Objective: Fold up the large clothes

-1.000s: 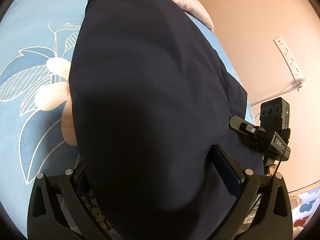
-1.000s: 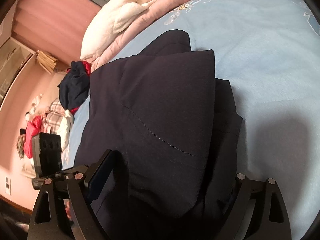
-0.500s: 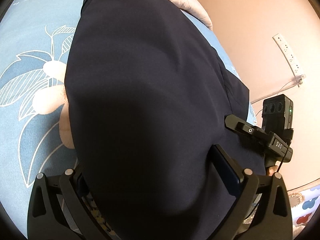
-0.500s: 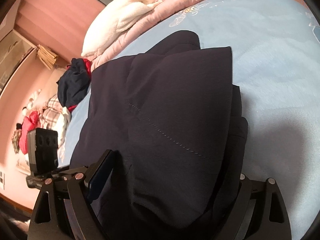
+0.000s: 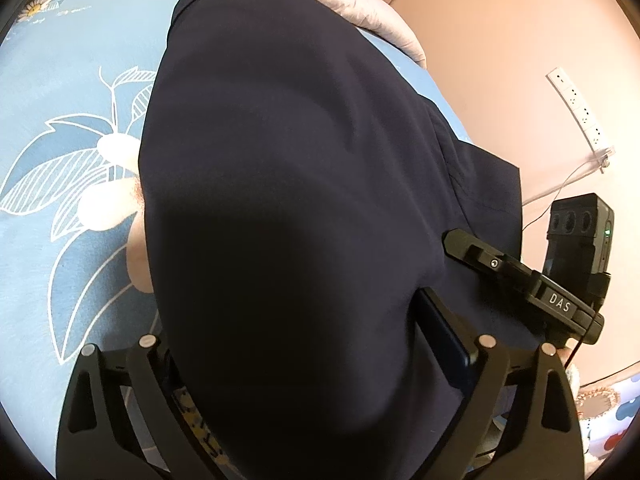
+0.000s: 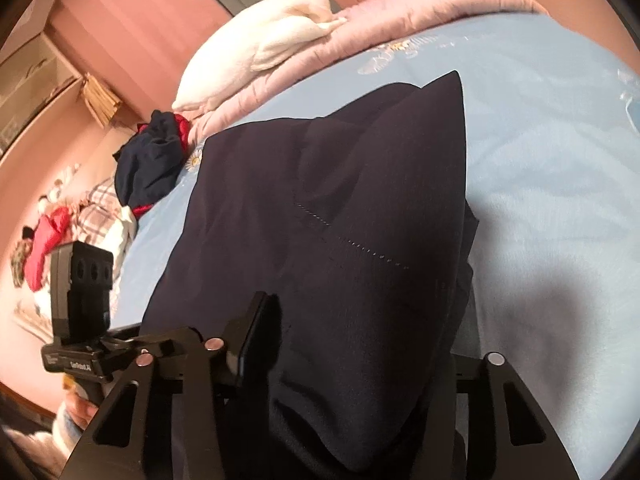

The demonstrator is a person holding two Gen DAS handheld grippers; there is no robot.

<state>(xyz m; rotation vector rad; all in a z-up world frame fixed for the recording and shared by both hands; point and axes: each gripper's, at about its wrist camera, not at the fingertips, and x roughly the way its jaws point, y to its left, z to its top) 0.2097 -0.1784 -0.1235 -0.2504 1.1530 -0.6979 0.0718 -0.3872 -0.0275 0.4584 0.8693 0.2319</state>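
Observation:
A large dark navy garment (image 5: 288, 184) lies folded on the light blue bedsheet (image 5: 60, 100). It fills the left wrist view and drapes over my left gripper (image 5: 320, 360), whose jaws stand wide apart around a thick fold of it. In the right wrist view the same garment (image 6: 340, 220) shows a dotted seam and a pointed corner at the far end. My right gripper (image 6: 360, 360) also has its jaws wide around the near fold. My right gripper also shows in the left wrist view (image 5: 532, 284).
A pink quilt (image 6: 400, 12) and a white pillow (image 6: 264, 48) lie at the bed's head. A heap of dark and red clothes (image 6: 156, 160) sits at the bed's edge. A wall with a power strip (image 5: 580, 112) is on the right.
Both grippers have moved forward with the garment's near fold, which now lies further over the far part. The pointed corner in the right wrist view has shifted up and right.

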